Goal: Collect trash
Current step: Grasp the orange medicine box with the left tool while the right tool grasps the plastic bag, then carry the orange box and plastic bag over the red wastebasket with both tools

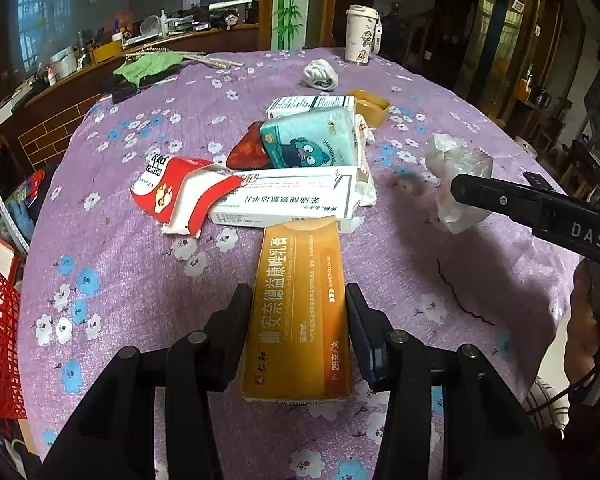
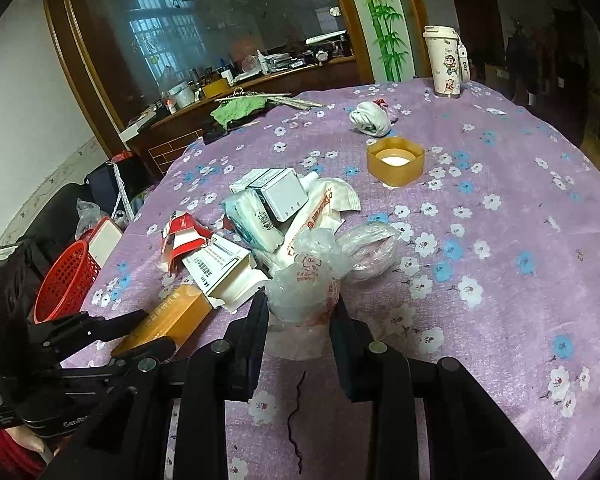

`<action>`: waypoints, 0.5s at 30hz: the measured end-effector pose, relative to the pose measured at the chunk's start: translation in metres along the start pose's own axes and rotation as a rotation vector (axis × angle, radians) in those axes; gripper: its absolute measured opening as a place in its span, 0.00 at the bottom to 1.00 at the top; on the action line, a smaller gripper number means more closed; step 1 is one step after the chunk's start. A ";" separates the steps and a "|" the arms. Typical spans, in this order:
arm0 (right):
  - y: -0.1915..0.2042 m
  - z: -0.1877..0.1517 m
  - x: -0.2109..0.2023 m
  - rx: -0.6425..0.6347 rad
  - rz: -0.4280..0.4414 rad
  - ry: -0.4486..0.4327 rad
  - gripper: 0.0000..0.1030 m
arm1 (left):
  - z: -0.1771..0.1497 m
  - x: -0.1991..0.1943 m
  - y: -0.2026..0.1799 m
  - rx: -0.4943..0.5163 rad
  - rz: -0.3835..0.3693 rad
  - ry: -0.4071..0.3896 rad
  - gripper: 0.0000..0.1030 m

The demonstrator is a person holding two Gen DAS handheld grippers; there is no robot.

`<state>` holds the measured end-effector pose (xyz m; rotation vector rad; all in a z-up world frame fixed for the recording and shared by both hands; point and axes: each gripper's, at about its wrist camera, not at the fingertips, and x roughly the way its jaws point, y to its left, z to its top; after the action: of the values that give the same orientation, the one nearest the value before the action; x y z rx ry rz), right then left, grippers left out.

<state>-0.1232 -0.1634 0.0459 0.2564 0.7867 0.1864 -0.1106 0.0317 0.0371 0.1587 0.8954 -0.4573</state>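
In the left wrist view my left gripper (image 1: 299, 300) is shut on a long orange medicine box (image 1: 300, 264), with its pads pressed on both long sides. The box's far end reaches over a white medicine box (image 1: 284, 200). My right gripper (image 2: 300, 312) is shut on a crumpled clear plastic bag (image 2: 304, 284) with orange print. From the left wrist view the right gripper (image 1: 458, 190) comes in from the right, with the bag (image 1: 456, 168) at its tip. The right wrist view shows the left gripper (image 2: 156, 330) with the orange box (image 2: 172, 314) at lower left.
A pile lies mid-table on the purple flowered cloth (image 1: 120, 260): a torn red-and-white packet (image 1: 176, 196), a teal tissue pack (image 1: 312, 144) and a small white box (image 1: 312, 103). Farther back are an amber lid (image 2: 396, 158), a white wad (image 2: 370, 118) and a tumbler (image 2: 446, 62). A red basket (image 2: 66, 280) stands left of the table.
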 end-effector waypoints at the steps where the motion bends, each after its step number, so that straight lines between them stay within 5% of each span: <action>1: 0.000 0.000 0.000 0.000 -0.003 0.000 0.31 | 0.000 0.000 0.000 0.002 0.005 -0.001 0.44; 8: 0.003 -0.002 0.005 -0.012 0.003 0.018 0.31 | -0.004 0.023 0.011 -0.030 0.023 0.070 0.45; 15: 0.011 -0.002 0.007 -0.039 0.017 0.026 0.31 | -0.007 0.018 0.012 -0.038 0.016 0.036 0.45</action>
<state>-0.1209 -0.1512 0.0432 0.2244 0.8056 0.2214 -0.1010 0.0386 0.0176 0.1391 0.9372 -0.4235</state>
